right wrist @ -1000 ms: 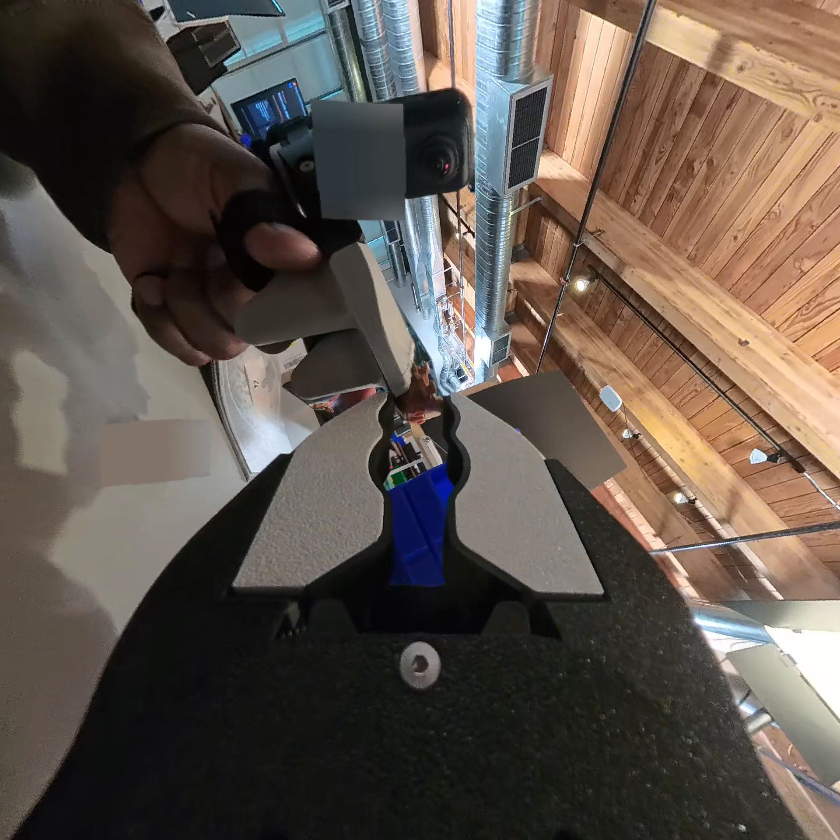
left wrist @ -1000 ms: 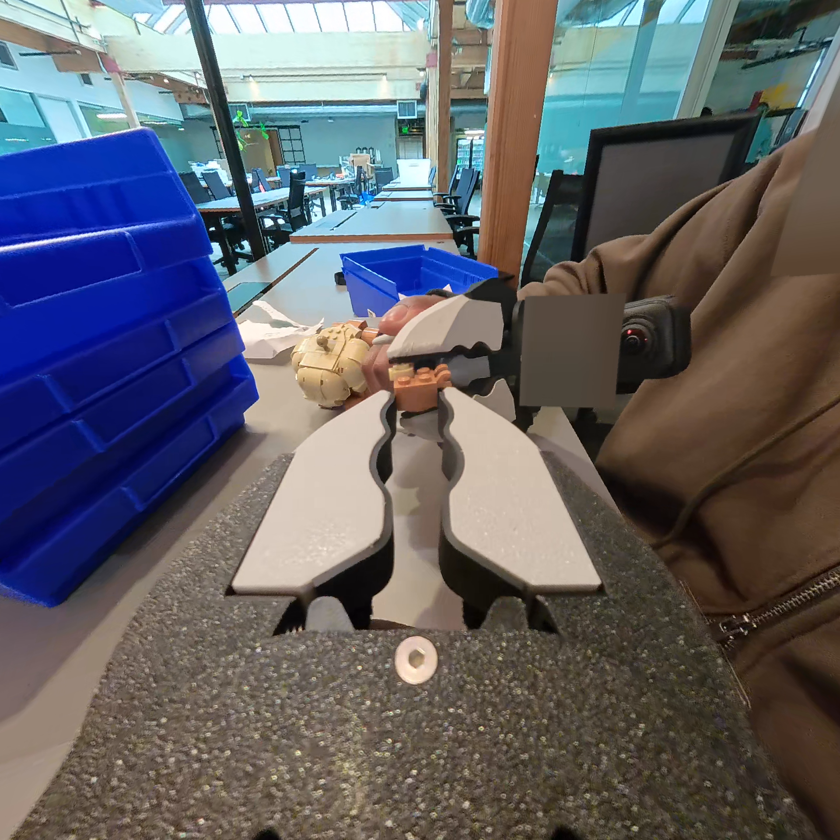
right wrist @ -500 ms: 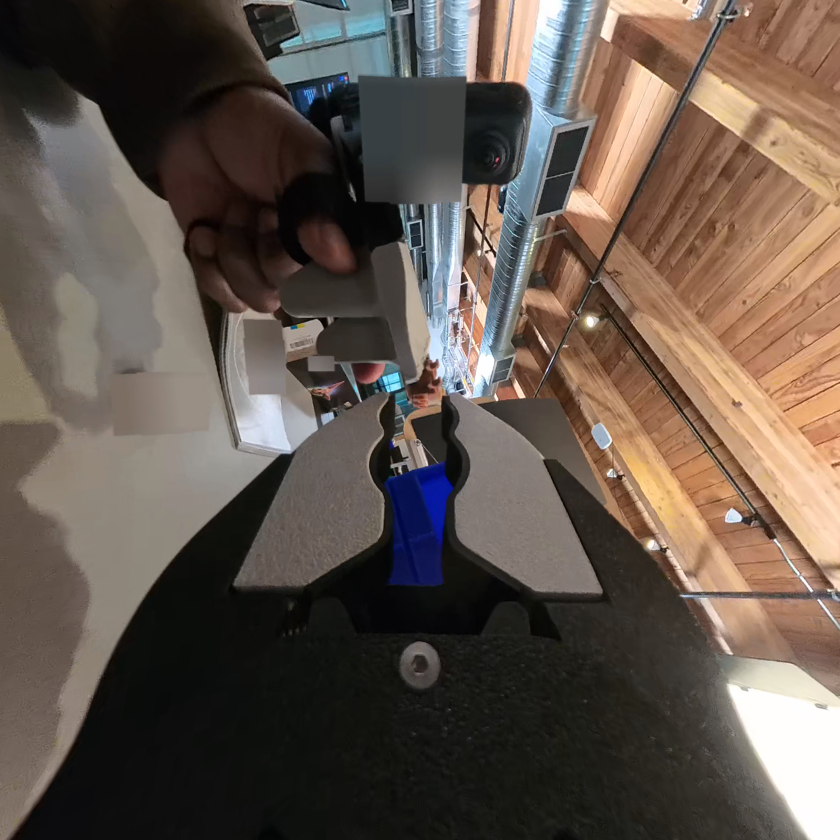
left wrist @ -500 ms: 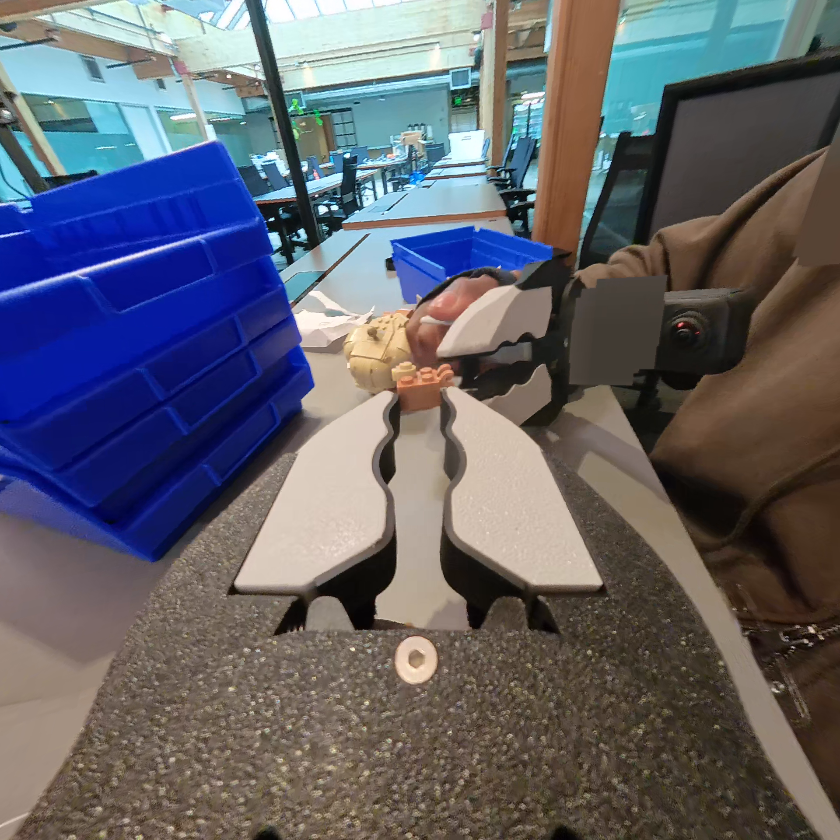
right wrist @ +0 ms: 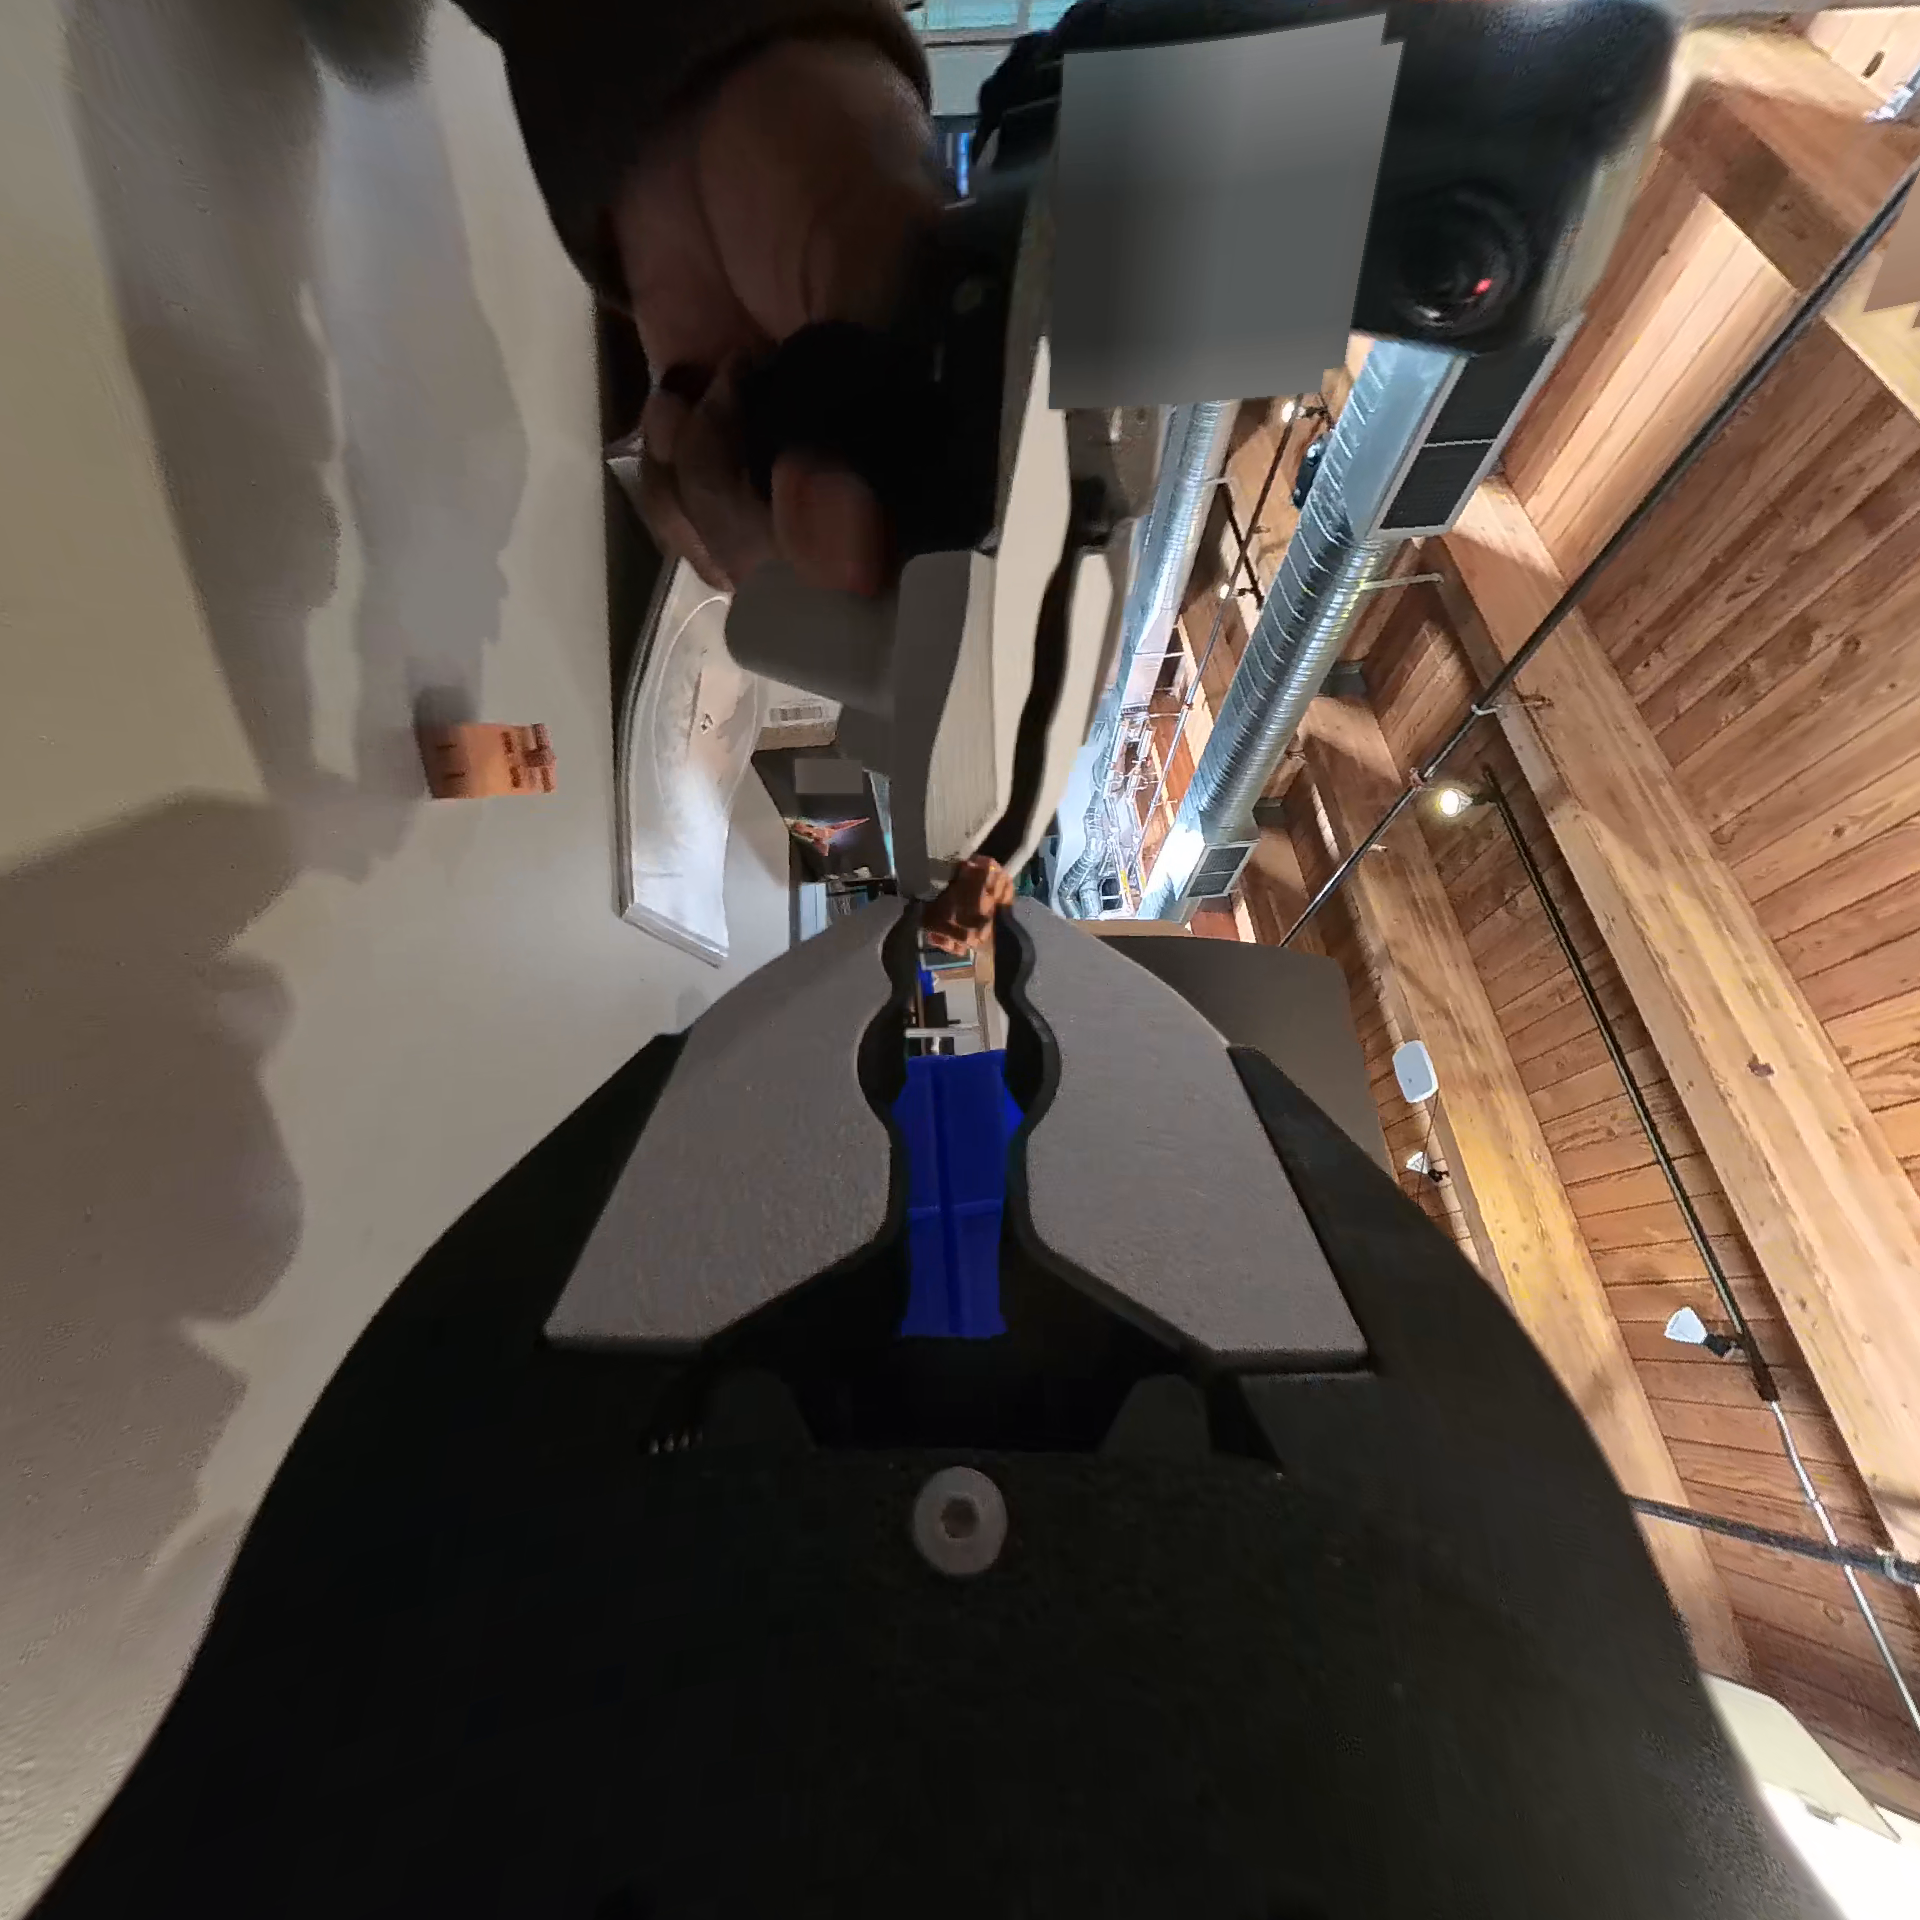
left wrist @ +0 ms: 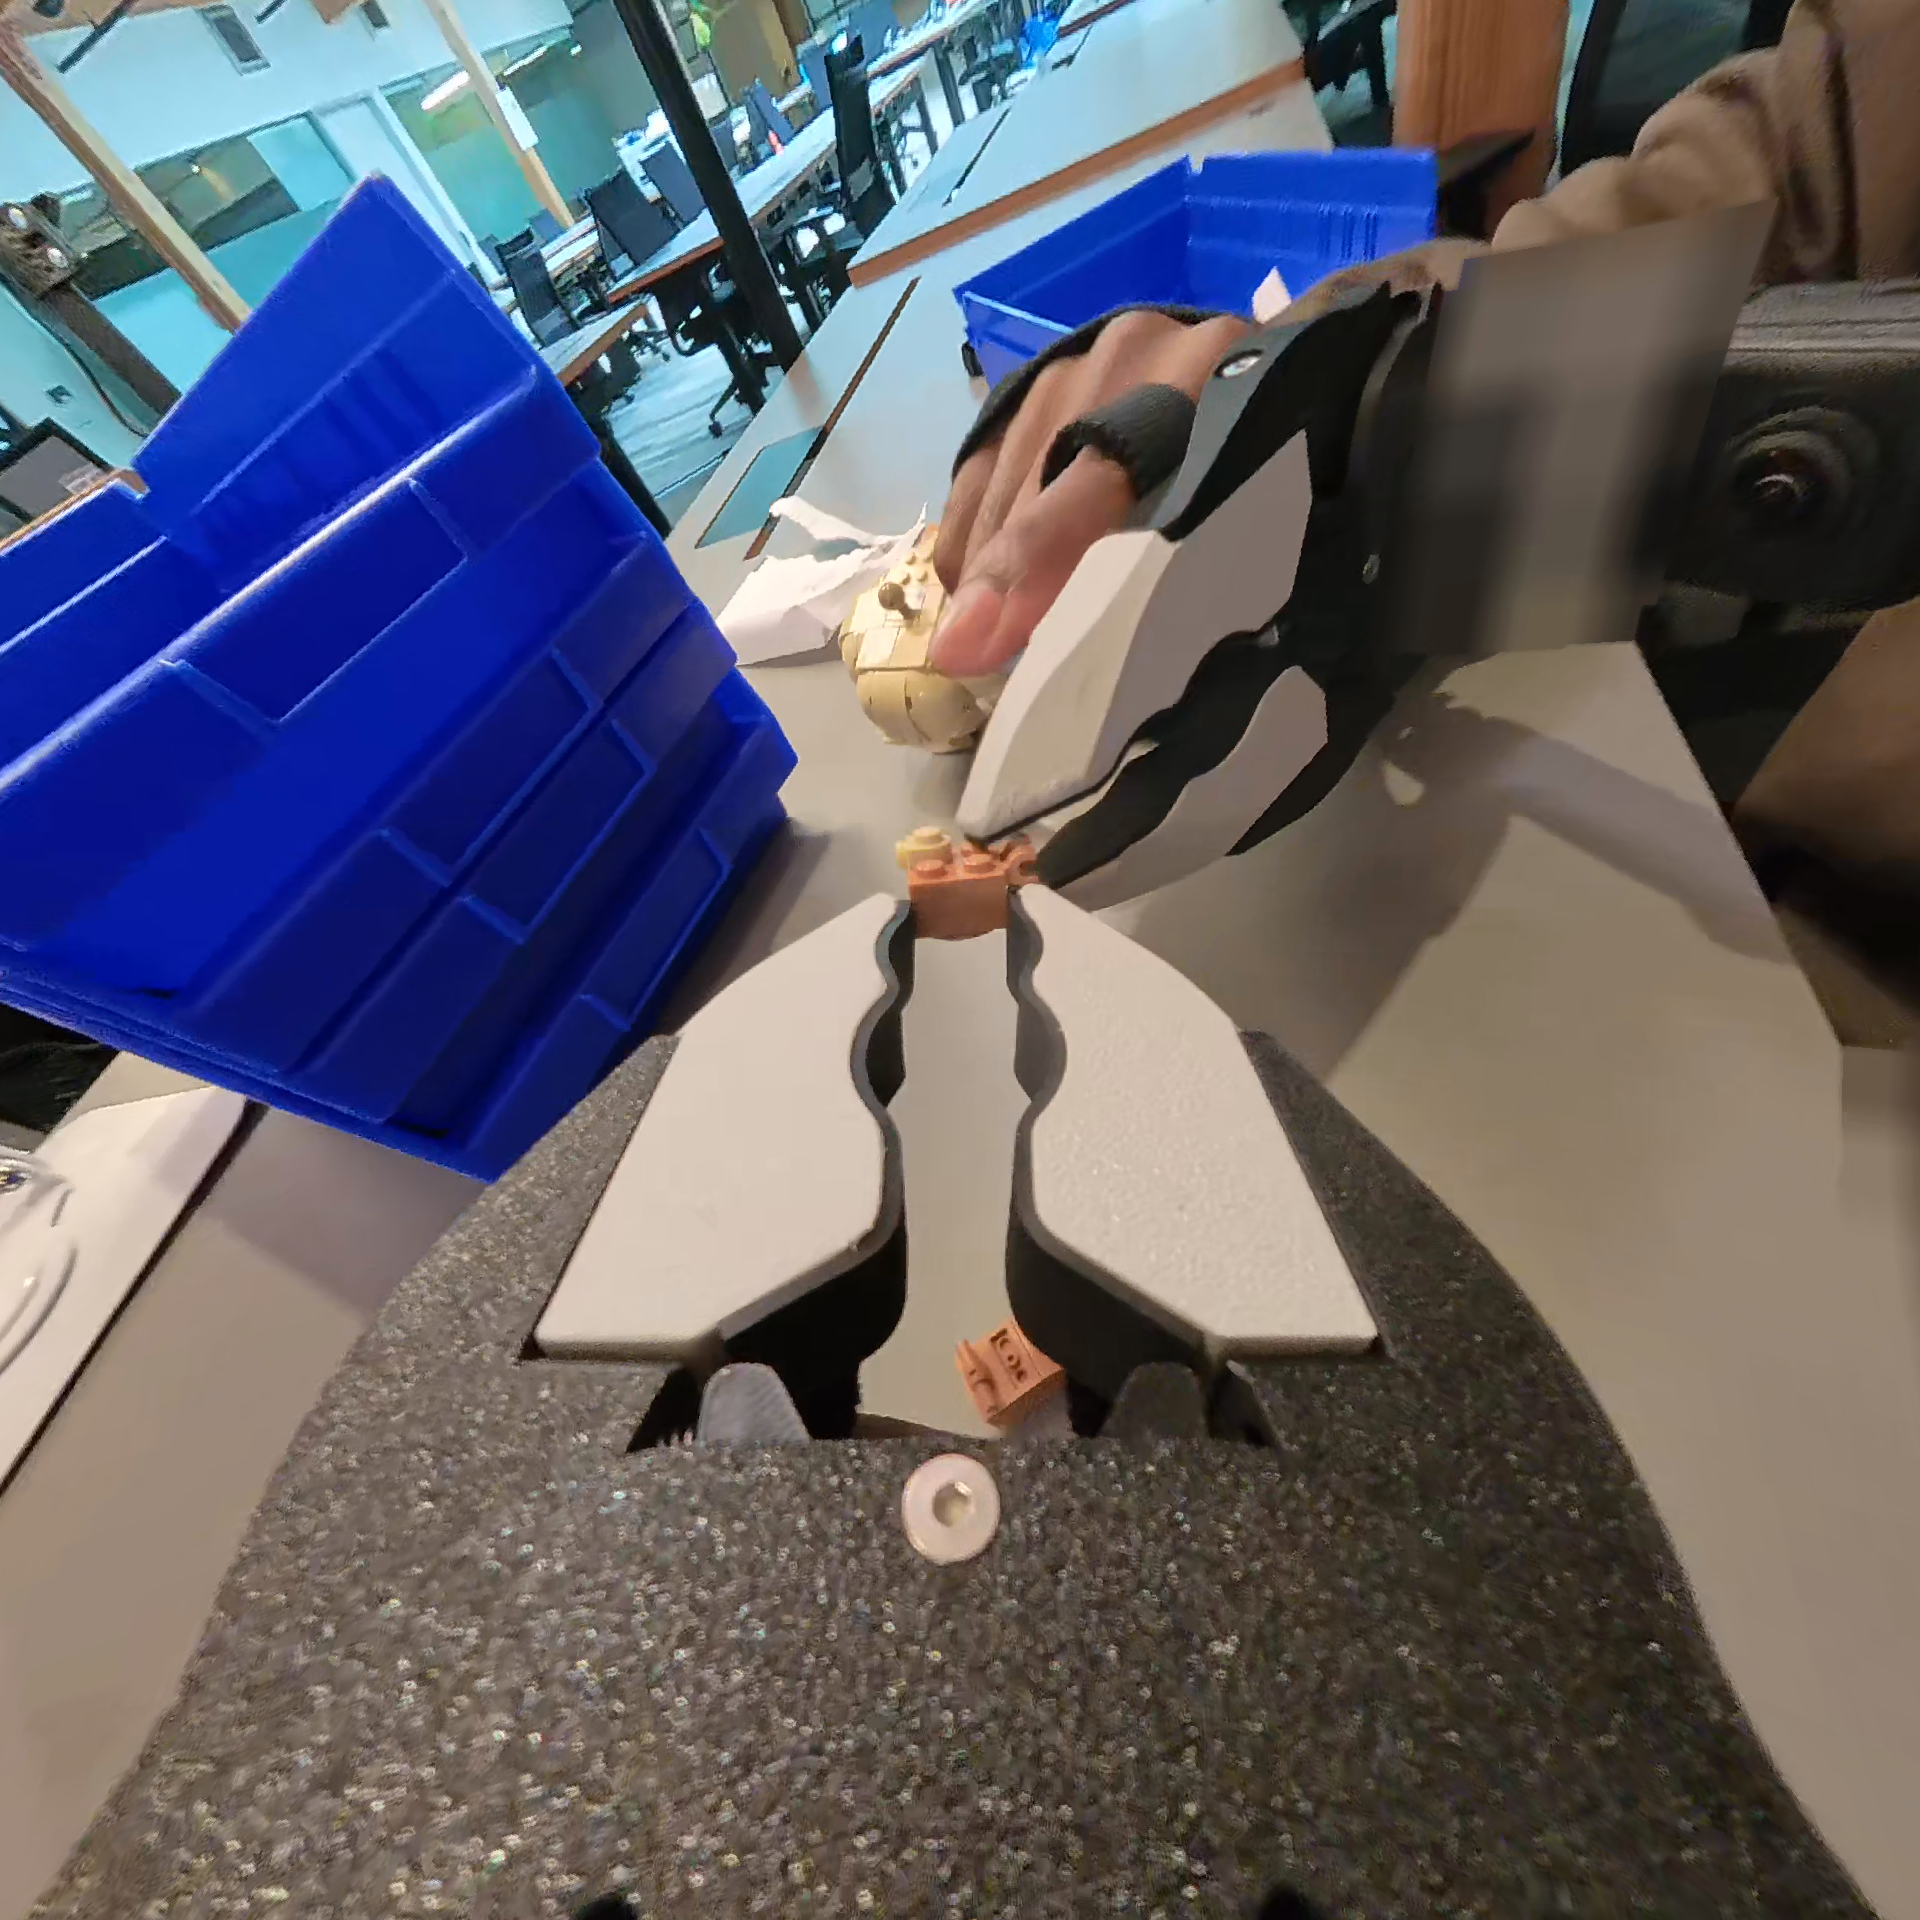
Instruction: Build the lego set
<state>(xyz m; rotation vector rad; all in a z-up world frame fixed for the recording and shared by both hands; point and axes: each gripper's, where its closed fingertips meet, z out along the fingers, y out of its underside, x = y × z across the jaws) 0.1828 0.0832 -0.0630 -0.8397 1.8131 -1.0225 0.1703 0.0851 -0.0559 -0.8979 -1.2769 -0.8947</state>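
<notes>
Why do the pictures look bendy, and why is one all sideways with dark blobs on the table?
Left wrist view: the wide lens bends the blue bins and table edges; the right hand is a bit blurred. Right wrist view: the camera is rolled over, so the table stands on the left and the wooden ceiling on the right; the blobs are soft shadows.

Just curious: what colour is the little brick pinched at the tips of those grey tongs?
Orange-brown brick, with a small tan stud piece on top; clearest in the left wrist view.
</notes>
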